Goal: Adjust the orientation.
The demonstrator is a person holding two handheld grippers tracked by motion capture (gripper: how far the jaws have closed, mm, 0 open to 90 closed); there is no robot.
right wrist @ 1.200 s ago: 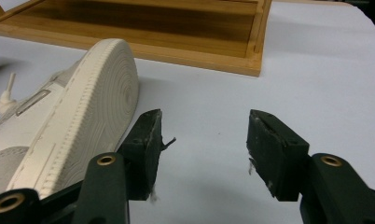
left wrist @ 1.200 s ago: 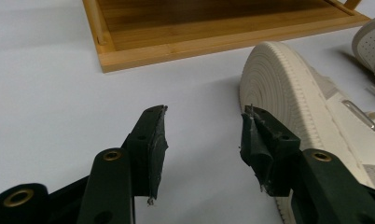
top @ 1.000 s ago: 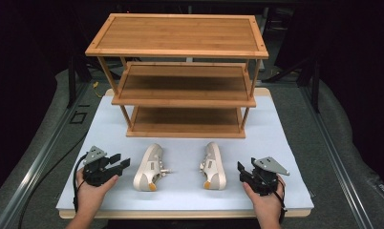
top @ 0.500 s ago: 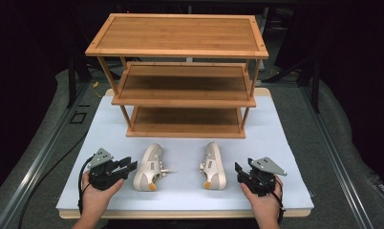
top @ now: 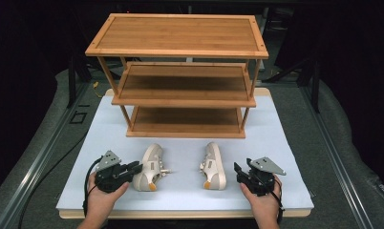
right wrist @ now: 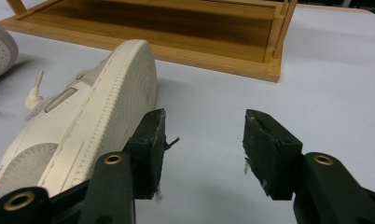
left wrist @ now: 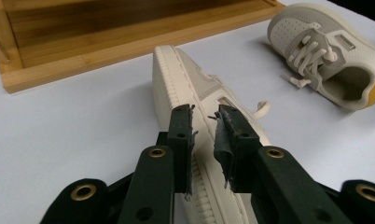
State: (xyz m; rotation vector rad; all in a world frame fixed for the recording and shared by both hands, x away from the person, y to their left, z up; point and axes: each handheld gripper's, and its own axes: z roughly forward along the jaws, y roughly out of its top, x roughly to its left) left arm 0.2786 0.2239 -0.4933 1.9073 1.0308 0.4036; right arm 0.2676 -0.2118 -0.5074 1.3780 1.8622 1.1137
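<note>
Beige L shoe (top: 149, 167) at nearly shut L claw (top: 135, 168); R claw (top: 238, 171) open.

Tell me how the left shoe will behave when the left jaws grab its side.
The left shoe lies tipped on its side, so a nudge may rock it. Its thick ribbed sole looks stiff and probably grippy. The loose lace is floppy and could snag. The left gripper sits nearly closed over the sole edge.
</note>
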